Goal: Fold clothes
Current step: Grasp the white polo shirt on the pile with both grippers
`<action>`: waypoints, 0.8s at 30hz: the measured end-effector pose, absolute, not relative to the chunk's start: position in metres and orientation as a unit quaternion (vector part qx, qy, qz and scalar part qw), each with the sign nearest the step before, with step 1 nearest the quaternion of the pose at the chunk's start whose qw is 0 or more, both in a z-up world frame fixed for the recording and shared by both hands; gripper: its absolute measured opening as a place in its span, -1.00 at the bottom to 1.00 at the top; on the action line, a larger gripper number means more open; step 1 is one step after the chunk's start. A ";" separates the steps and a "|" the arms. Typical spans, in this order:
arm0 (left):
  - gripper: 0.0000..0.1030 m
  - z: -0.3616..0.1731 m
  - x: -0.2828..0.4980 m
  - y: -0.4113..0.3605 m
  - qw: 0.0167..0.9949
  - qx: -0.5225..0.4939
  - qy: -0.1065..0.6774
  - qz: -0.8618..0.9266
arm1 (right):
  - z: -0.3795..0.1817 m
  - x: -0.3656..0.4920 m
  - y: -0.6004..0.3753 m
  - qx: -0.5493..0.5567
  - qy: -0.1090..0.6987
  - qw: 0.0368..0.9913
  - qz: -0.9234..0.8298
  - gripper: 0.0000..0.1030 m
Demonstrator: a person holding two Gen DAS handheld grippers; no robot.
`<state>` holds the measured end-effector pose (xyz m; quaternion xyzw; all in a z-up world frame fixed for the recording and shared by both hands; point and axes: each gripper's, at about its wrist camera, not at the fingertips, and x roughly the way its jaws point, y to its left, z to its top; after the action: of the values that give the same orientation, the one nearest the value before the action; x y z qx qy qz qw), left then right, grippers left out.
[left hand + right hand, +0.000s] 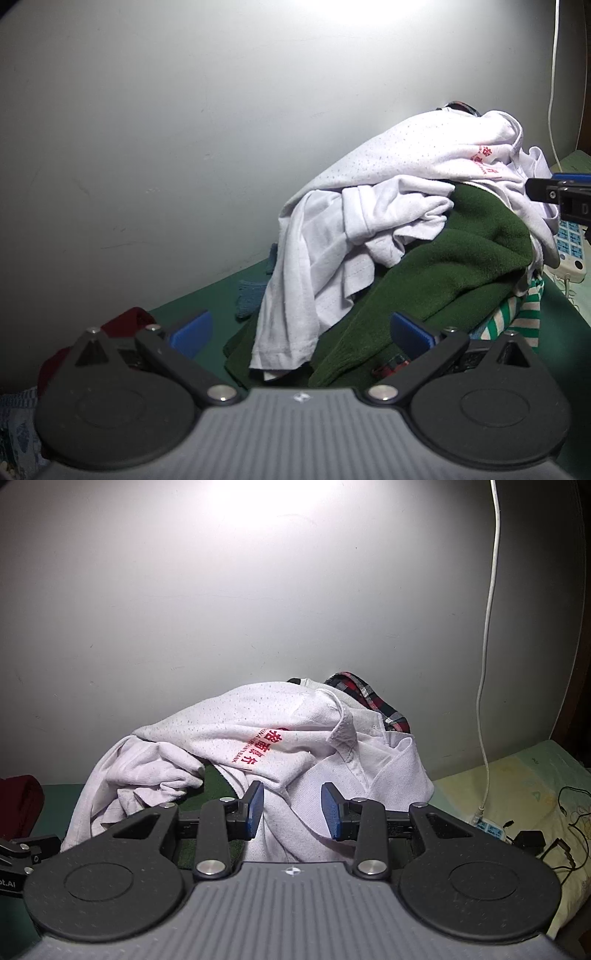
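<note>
- On the green bed cover (207,299), against the pale wall (147,129): a heap of unfolded clothes, nothing yet laid flat, so judged an early step, choosing and taking one garment from the pile.
- Topmost: white polo shirt with red print (258,753), collar turned toward the right-wrist view; beneath it a plain white T-shirt (314,266), a dark green sweater (461,258), a green-and-white striped piece (517,317) and a red plaid shirt (369,694) peeking out behind.
- Right gripper (291,808): jaws partly apart, blue pads either side of a fold of the white polo shirt, no pad clearly pressing on cloth; nothing held, as far as can be seen.
- Left gripper (299,332): jaws spread wide, empty, aimed at the near foot of the heap where white hem and green sweater spill forward.
- Next move, as a judgement: close on the polo shirt alone, near collar or shoulder, and lift it free without dragging the T-shirt tangled under it; a second grip from the left side needed to spread it.
- Hard to make out: whether right pads touch the fabric or hover just above it; how the layers interlock inside the heap.
- Hidden or cut off: bottom of the pile behind both gripper bodies; dark red garment (125,321) mostly covered by the left gripper; small red-and-black object (393,363) under the sweater edge, not identifiable.
- At the far right: power strip (487,827) and white cable (491,627) on a pale sheet, near the heap.
</note>
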<state>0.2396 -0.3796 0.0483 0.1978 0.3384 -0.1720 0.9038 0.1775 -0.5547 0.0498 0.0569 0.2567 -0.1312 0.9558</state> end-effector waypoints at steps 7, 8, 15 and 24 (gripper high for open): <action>0.99 0.040 0.238 -0.404 0.893 0.179 0.338 -0.237 | 0.027 0.210 -0.559 0.052 0.265 0.954 -0.127 -0.29; 0.99 0.039 0.236 -0.407 0.892 0.181 0.333 -0.245 | 0.024 0.212 -0.561 0.055 0.262 0.955 -0.125 -0.29; 0.99 0.027 0.236 -0.414 0.892 0.167 0.329 -0.261 | 0.027 0.210 -0.565 0.054 0.244 0.963 -0.099 -0.82; 0.98 0.025 0.203 -0.403 0.899 0.197 0.294 -0.258 | 0.064 0.170 -0.555 0.044 0.225 0.971 -0.075 -0.92</action>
<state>0.2028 -0.4026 0.0248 0.1968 0.2941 -0.2578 0.8991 0.1704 -0.5550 0.0638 0.0444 0.2247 -0.0747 0.9705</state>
